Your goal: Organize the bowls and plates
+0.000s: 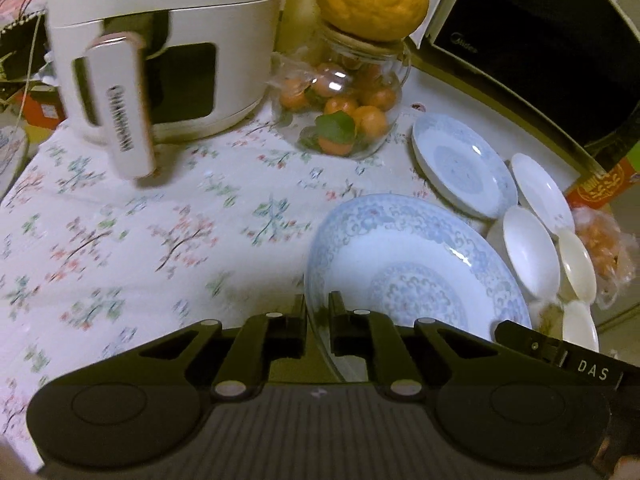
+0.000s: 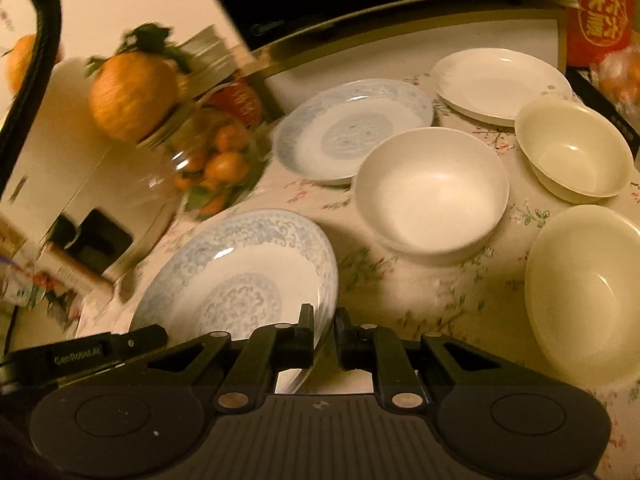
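Large blue-patterned plate [image 1: 416, 264] clamped at its near rim by both grippers — left gripper [image 1: 317, 312] pinching the rim at the plate's left edge, right gripper [image 2: 325, 326] pinching it at the plate's right edge. Jaws of each drawn together on the thin rim, porcelain visible between the pads. Plate tilted, far edge toward the glass jar of oranges [image 1: 344, 108]; appears lifted off the floral tablecloth [image 1: 140, 240], though contact at the far edge cannot be ruled out.

Key relation: smaller blue-patterned plate [image 2: 352, 128] lies beyond the held plate, just right of the jar. Same pattern — likely stacking partner, judged from the task alone. Right gripper nearer to it than the left.

Other ware, relative to the smaller blue plate: white plate [image 2: 500, 84] just beyond and to its right; white bowl [image 2: 432, 188] on the near side, its rim hiding a little of the plate's edge; two cream bowls [image 2: 576, 148] farther right.

Risk: two-handed rim grip, so uneven travel would twist the plate.
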`<state>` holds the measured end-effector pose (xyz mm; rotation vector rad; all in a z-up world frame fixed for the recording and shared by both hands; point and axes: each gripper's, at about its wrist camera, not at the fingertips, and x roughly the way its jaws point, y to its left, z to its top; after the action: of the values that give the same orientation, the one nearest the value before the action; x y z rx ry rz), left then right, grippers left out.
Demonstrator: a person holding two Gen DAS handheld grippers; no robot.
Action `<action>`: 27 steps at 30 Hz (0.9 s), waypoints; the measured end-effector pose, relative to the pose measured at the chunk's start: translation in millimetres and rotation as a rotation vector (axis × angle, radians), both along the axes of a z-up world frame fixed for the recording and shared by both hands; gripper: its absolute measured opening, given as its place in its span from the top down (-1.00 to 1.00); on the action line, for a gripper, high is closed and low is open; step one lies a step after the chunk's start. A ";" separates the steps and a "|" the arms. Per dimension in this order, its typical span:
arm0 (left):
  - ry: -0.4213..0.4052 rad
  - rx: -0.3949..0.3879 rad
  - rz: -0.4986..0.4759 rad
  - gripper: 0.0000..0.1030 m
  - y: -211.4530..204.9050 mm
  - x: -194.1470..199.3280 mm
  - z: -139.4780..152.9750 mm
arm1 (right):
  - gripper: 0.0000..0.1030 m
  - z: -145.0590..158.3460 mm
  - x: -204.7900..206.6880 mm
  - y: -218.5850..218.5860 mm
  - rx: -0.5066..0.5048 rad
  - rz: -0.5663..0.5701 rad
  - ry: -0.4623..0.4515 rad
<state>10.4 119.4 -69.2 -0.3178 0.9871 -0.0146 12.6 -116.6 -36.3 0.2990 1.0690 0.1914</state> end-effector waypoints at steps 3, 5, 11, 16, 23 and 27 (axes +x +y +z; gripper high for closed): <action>0.018 0.004 -0.003 0.83 6.9 -22.8 -0.4 | 0.76 5.8 -22.0 8.0 -0.015 0.053 0.006; 0.028 0.014 -0.005 0.83 7.7 -33.7 -2.3 | 0.75 4.4 -38.3 13.0 -0.032 0.089 0.018; 0.058 0.027 -0.039 0.83 1.4 -65.5 -12.5 | 0.74 -4.0 -71.8 15.0 -0.080 0.139 0.048; 0.075 0.026 -0.066 0.83 -8.4 -75.7 -22.8 | 0.75 -5.4 -88.2 3.7 -0.101 0.156 0.052; 0.088 0.082 -0.069 0.79 -14.9 -78.8 -29.1 | 0.74 -12.6 -98.2 3.8 -0.133 0.180 0.073; 0.094 0.103 -0.072 0.77 -17.5 -78.3 -31.4 | 0.74 -18.3 -95.9 3.3 -0.131 0.178 0.102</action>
<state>-67.9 101.9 -100.6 -0.1895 1.0882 -0.0137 -83.3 -113.3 -54.6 0.0966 1.2040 0.2664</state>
